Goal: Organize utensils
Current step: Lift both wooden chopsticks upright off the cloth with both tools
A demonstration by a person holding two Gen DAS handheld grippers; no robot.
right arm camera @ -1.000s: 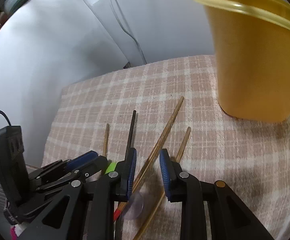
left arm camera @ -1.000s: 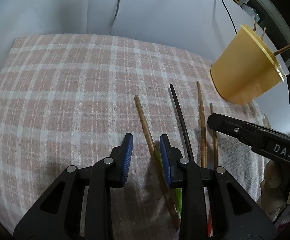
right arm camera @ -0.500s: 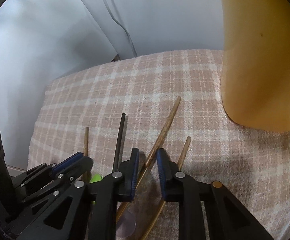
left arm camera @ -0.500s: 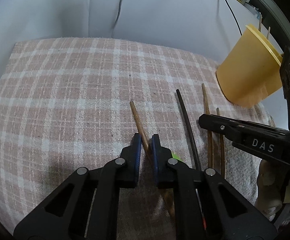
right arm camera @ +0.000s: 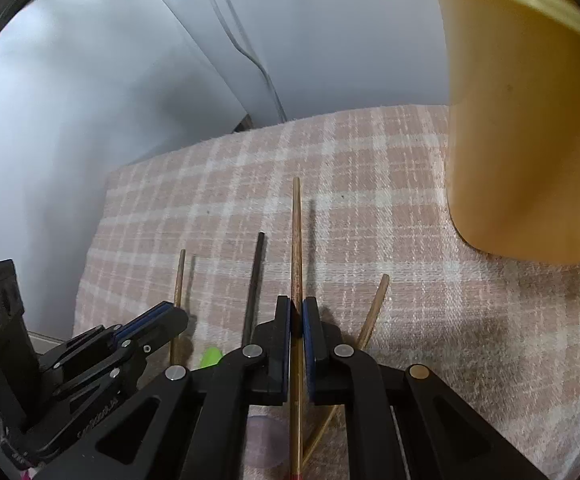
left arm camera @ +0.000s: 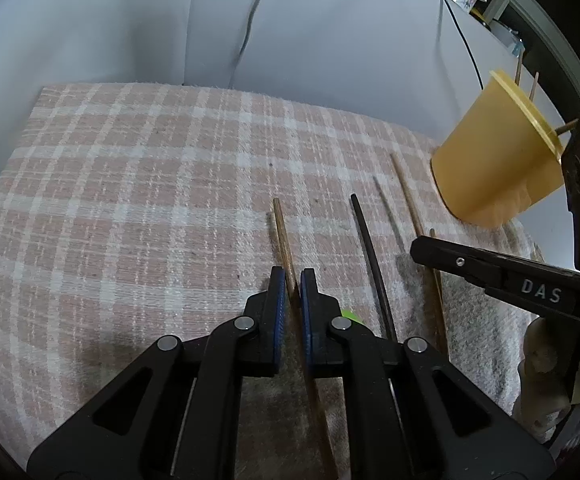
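Jaws on both grippers have closed since a second ago, when each pair stood apart around a stick; now each clamps one. Left gripper [left arm camera: 293, 280] grasps a brown chopstick [left arm camera: 281, 232] partway along its length, tip pointing away over the checked cloth [left arm camera: 129, 200]. That stick now looks clear of the cloth, shadow beside it, though lift is hard to judge. Next right, a dark chopstick [left arm camera: 370, 248] lies loose on the cloth, a green bit [left arm camera: 349, 314] near its near end. Further right, right gripper [right arm camera: 297, 312] is clenched on a long bamboo chopstick [right arm camera: 296, 240], which casts a separate shadow, so it is probably raised. A curved chopstick [right arm camera: 374, 308] lies loose just right of those jaws. Far right stands the yellow cup [left arm camera: 494, 160], sticks already poking from its rim.

Judgement: both grasps done, next step is carrying both sticks to the cup. Two loose sticks remain, so task is partway. Risk: thin sticks pivoting in the grip.
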